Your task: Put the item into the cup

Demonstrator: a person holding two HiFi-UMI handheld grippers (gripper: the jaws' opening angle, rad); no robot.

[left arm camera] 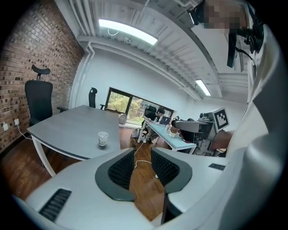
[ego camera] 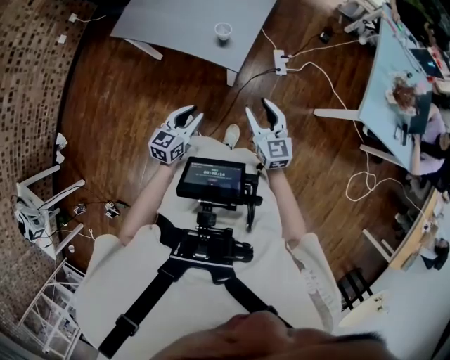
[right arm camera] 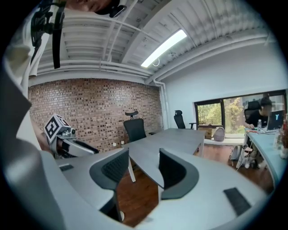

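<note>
A small white paper cup (ego camera: 223, 30) stands alone on the grey table (ego camera: 176, 21) well ahead of me; in the left gripper view the cup (left arm camera: 103, 138) sits near the table's (left arm camera: 67, 130) front corner. My left gripper (ego camera: 190, 115) is held at chest height, open, with only wooden floor showing between its jaws (left arm camera: 143, 167). My right gripper (ego camera: 258, 109) is beside it, also open and empty (right arm camera: 144, 170). Both are far short of the table. No loose item shows in any view.
A power strip (ego camera: 280, 62) and white cables (ego camera: 362, 176) lie on the wooden floor ahead. A light blue desk (ego camera: 394, 77) with seated people stands at the right. Office chairs (left arm camera: 39, 101) and a brick wall (right arm camera: 90, 112) are behind the table. White stands (ego camera: 42, 204) are at the left.
</note>
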